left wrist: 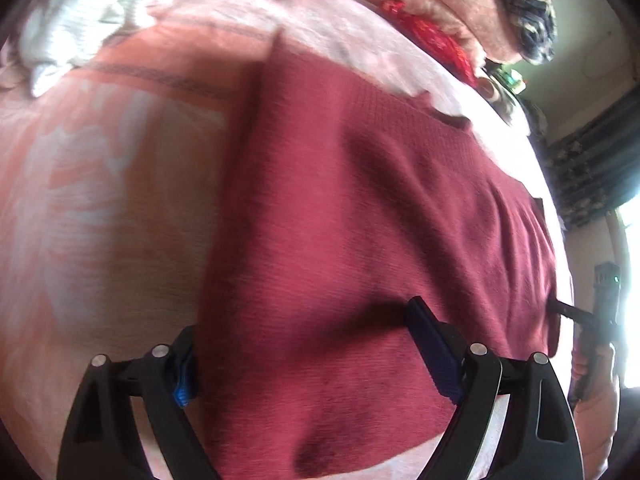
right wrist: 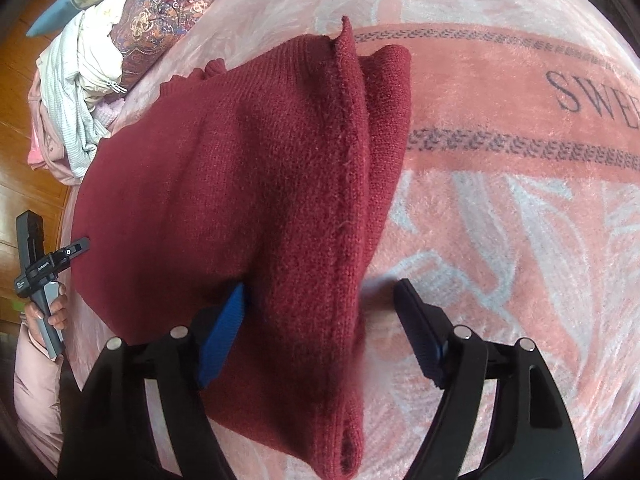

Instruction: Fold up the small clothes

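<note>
- One maroon knit sweater (right wrist: 256,184) lies folded on the pink bed blanket (right wrist: 500,240).
- Left tool (left wrist: 304,344): jaws spread, straddling the sweater's near edge, pads not pressing.
- Right tool (right wrist: 320,320): jaws spread over the thick folded edge.
- A clothes pile (right wrist: 88,92) sits at the bed's far corner, well apart.

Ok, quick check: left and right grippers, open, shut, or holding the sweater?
Left gripper: open, straddling the maroon knit sweater, not gripping it.
Right gripper: open, jaws either side of the sweater's folded edge, not gripping.
</note>
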Available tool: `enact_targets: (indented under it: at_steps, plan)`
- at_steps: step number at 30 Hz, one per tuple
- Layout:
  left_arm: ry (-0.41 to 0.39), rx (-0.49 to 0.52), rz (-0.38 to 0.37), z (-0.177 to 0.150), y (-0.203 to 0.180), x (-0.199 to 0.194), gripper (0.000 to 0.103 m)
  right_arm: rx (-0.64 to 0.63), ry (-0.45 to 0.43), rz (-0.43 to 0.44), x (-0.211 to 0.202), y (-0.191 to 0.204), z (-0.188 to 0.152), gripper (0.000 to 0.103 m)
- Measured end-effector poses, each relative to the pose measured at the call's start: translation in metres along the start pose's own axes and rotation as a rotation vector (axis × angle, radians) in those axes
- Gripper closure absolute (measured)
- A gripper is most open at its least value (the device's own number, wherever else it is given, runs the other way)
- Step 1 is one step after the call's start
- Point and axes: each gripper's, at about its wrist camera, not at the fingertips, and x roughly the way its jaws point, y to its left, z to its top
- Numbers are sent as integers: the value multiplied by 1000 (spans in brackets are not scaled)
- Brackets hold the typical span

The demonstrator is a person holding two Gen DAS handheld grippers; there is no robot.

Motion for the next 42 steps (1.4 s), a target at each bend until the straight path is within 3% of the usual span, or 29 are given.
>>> enact_targets:
  at_steps: [4, 5, 7, 10, 13, 18, 21, 29, 33, 38, 42]
  plan:
    - [4, 28, 23, 1, -10, 7, 17, 23, 3, 79, 2, -2, 2, 52]
    - [2, 18, 13, 2, -10, 7, 21, 28, 0, 84, 2, -3, 2, 57]
    - [7, -10, -39, 3, -11, 6, 55, 36, -7, 121, 0, -4, 0, 69]
    - [8, -56, -73, 1, -12, 5, 71, 18, -16, 126, -8, 2, -2, 77]
    - [5, -117, -119, -3, -9, -2, 74, 26, -20, 164, -23, 6, -4, 80]
    - [30, -92, -151, -16, -26, -27, 75, -19, -4, 193, -61, 21, -24, 81]
    - [75, -33, -147, -37, -43, -43, 75, -49, 37, 178, -83, 24, -59, 81]
    - [225, 52, -95, -147, -56, -66, 73, -74, 123, 155, -99, 9, -173, 79]
    - [178, 115, -25, -176, -50, -57, 71, -42, 85, 173, -90, -7, -189, 79]
    - [107, 117, -22, -188, -38, -45, 61, -42, 39, 136, -68, -13, -199, 75]
    - [72, 137, -11, -192, -39, -43, 54, 21, -8, 174, -62, -24, -206, 73]
